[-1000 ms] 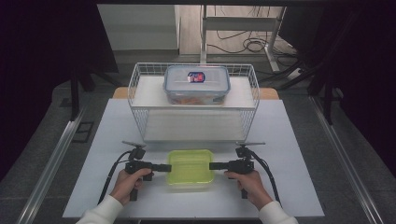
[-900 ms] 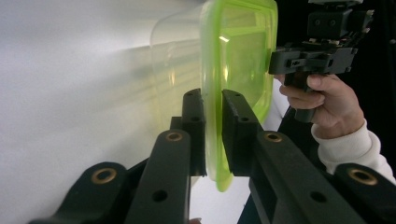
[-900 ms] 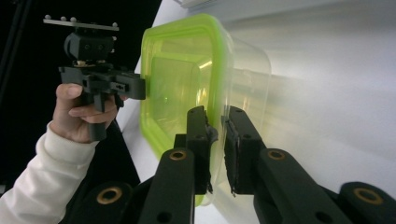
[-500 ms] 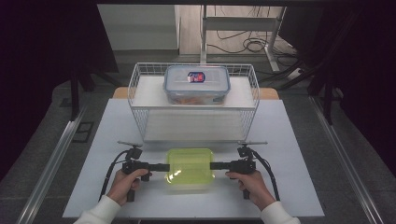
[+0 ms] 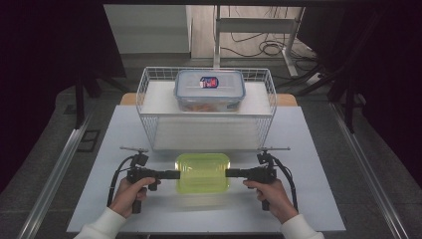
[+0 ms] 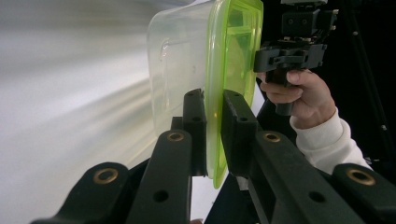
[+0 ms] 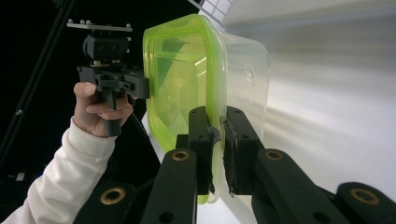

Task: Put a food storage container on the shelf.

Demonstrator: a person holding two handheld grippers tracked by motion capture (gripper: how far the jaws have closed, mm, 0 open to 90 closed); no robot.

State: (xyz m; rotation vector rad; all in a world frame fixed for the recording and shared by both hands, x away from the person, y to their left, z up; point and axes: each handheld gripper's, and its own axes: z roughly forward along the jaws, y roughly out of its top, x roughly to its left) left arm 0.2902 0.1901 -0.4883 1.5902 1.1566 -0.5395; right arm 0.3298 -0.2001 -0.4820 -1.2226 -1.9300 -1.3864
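A clear container with a lime-green lid [image 5: 202, 172] hangs a little above the white table [image 5: 318, 204], between both hands. My left gripper [image 5: 175, 174] is shut on the lid's left rim [image 6: 214, 140], jaws on either side of it. My right gripper [image 5: 229, 173] is shut on the right rim [image 7: 215, 140] in the same way. In the left gripper view the right gripper [image 6: 292, 51] shows at the container's far end; in the right gripper view the left gripper [image 7: 114, 77] shows likewise. The container looks empty.
A white wire basket [image 5: 154, 132] stands just beyond the green-lidded container, at the table's middle back. Inside it rests a clear box with a blue-rimmed lid and a label [image 5: 209, 88]. Metal rails [image 5: 54, 174] run along both table sides.
The green-lidded container has risen off the table and moved slightly toward the basket, carried by both grippers. Both stay shut on its rims.
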